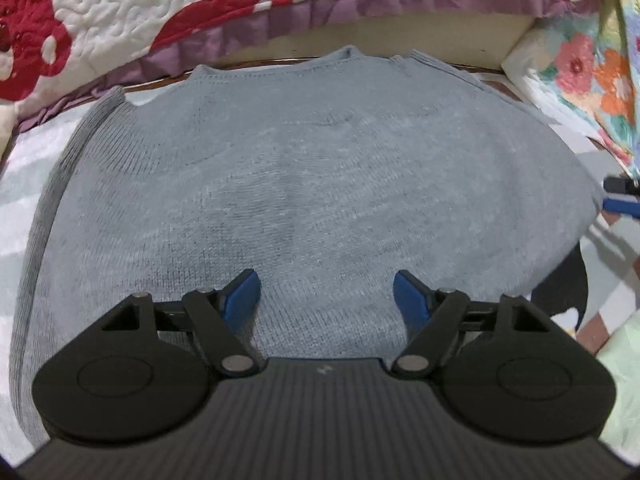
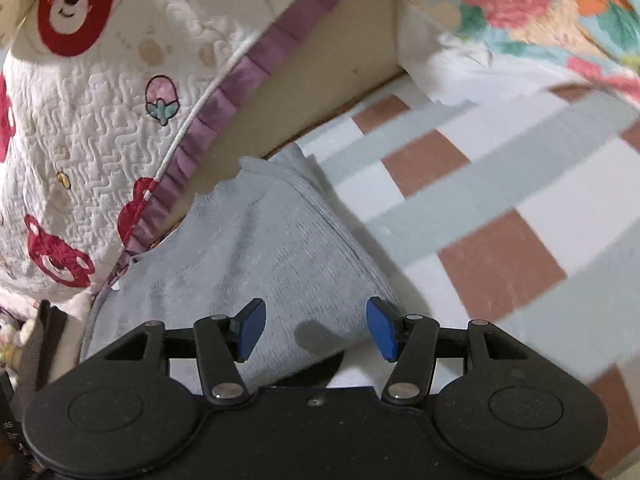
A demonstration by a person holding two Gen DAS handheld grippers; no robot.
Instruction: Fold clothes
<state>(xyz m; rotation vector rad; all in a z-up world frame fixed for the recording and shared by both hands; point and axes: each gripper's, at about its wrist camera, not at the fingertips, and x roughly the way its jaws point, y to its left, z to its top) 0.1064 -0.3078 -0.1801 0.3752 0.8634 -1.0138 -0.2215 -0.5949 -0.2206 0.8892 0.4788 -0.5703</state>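
A grey knitted sweater (image 1: 304,184) lies folded flat on the bed and fills most of the left wrist view. My left gripper (image 1: 326,294) hovers over its near part, jaws wide open and empty. In the right wrist view the same sweater (image 2: 256,264) lies at the lower middle, its right edge on the checked sheet. My right gripper (image 2: 316,326) is open and empty above that right edge. The right gripper's blue fingertip (image 1: 622,204) shows at the far right of the left wrist view.
A white quilt with red bears and a purple frill (image 1: 168,32) lies along the far side, also in the right wrist view (image 2: 100,120). A floral blanket (image 1: 592,72) is at the right. The checked sheet (image 2: 500,208) spreads right of the sweater.
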